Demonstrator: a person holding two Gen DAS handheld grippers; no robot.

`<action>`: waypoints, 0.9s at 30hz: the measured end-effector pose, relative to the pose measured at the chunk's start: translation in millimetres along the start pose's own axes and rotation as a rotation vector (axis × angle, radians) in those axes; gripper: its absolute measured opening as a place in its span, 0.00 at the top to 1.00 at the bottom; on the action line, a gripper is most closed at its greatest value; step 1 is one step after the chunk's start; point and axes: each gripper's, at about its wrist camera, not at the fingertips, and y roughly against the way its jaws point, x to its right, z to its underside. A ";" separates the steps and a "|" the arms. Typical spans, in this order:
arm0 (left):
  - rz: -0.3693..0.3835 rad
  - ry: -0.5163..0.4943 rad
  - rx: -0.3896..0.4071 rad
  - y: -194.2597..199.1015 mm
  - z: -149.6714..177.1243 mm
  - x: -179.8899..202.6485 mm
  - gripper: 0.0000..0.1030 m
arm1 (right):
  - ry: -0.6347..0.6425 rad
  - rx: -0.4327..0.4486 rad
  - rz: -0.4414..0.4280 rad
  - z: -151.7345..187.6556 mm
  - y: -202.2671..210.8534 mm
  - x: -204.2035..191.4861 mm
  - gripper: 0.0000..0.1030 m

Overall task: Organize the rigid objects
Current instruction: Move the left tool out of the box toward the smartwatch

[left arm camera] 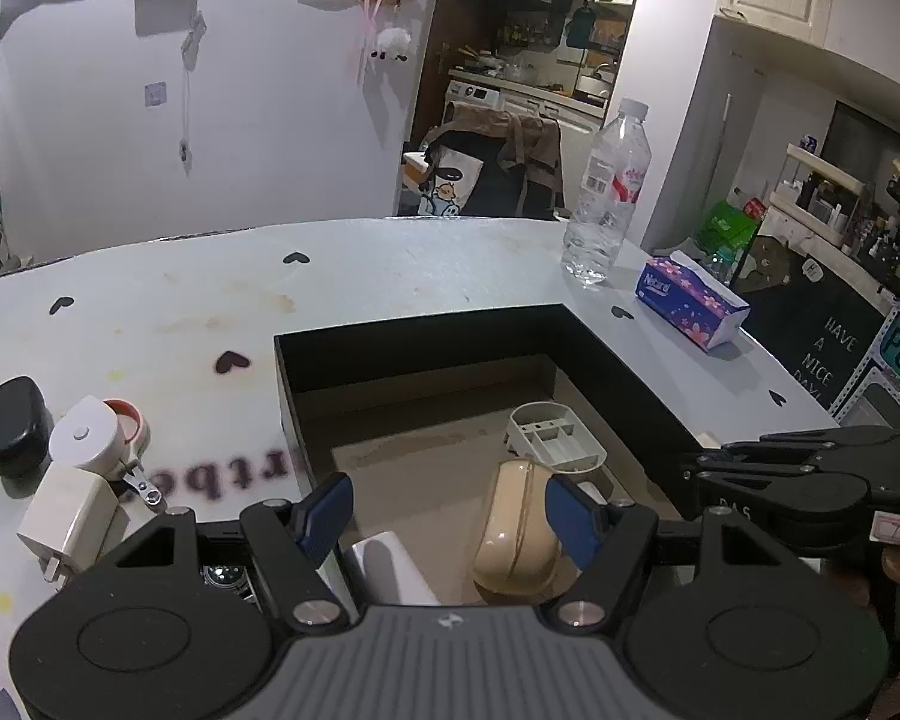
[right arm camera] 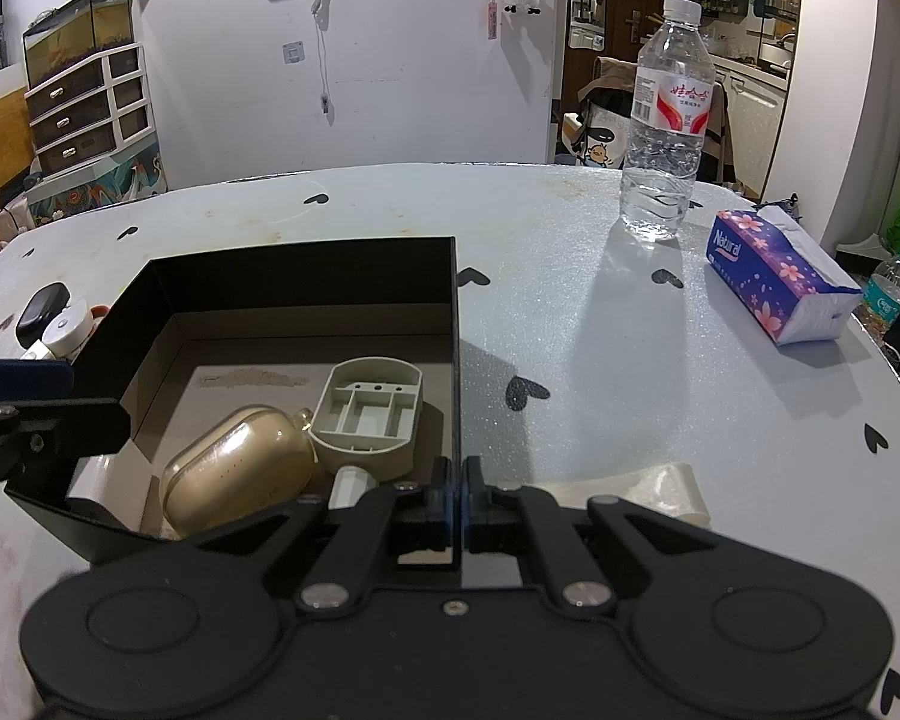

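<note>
A black open box (left arm camera: 426, 336) (right arm camera: 306, 276) lies on the white table. Inside lie a beige earbud case (left arm camera: 516, 534) (right arm camera: 240, 468), a grey plastic holder (left arm camera: 555, 437) (right arm camera: 369, 414) and a white block (left arm camera: 390, 567). My left gripper (left arm camera: 447, 510) is open and empty over the box's near edge. My right gripper (right arm camera: 461, 495) is shut on the box's right wall (right arm camera: 457, 372); it shows in the left wrist view (left arm camera: 798, 468). Left of the box lie a black case (left arm camera: 15, 426), a white tape measure (left arm camera: 90, 435) and a white charger (left arm camera: 69, 519).
A water bottle (right arm camera: 663, 120) (left arm camera: 606, 198) and a purple tissue pack (right arm camera: 777, 276) (left arm camera: 690, 309) stand at the table's far right. A strip of clear tape (right arm camera: 642, 489) lies near my right gripper. The table's right edge (right arm camera: 894, 360) drops off beyond the tissues.
</note>
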 end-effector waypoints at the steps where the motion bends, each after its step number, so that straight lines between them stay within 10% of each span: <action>1: 0.003 0.001 0.000 0.5 0.2 0.1 0.30 | 0.000 0.000 0.000 0.1 0.0 0.1 0.97; 10: 0.018 0.035 0.073 18.2 -4.3 -9.9 0.03 | 0.000 0.000 0.001 0.0 0.0 0.0 0.97; 27: -0.229 0.251 0.054 24.0 11.8 -96.0 0.00 | 0.001 -0.001 0.000 -0.4 0.0 -0.1 0.97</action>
